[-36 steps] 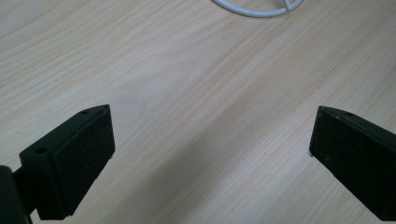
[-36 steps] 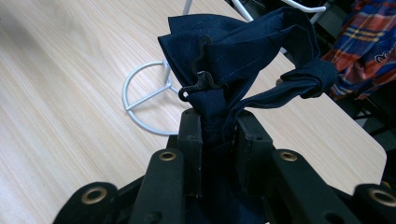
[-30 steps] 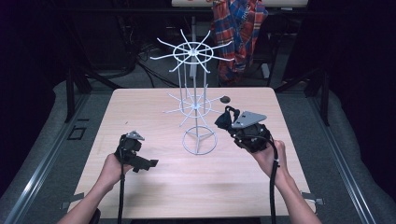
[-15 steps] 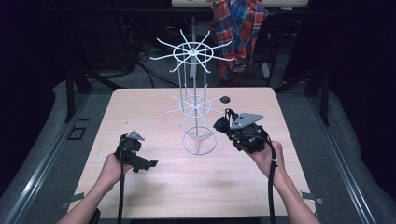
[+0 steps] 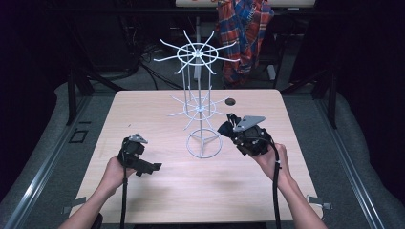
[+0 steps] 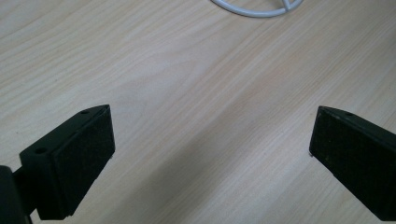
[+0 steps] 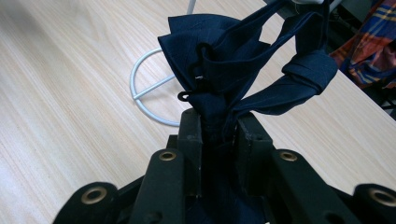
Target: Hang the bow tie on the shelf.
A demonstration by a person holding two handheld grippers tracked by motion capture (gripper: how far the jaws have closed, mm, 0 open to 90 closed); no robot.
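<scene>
Two grippers up. Right gripper (image 7: 219, 128) clamped on a folded navy cloth with tied strap (image 7: 224, 60), held above the counter (image 5: 157, 186) just right of the white wire rack (image 5: 200, 107). Left gripper (image 6: 210, 154) wide, nothing in it, low near the front-left edge. Step looks like carry-to-rack; next move likely needs lifting the strap loop over a hook arm.

High view sits above the person's edge, looking forward and down over the whole table (image 5: 157, 191); both gripper views ride low, close to the wood (right one tilted farther out); all share the white rack's ring base (image 5: 204, 145).
</scene>
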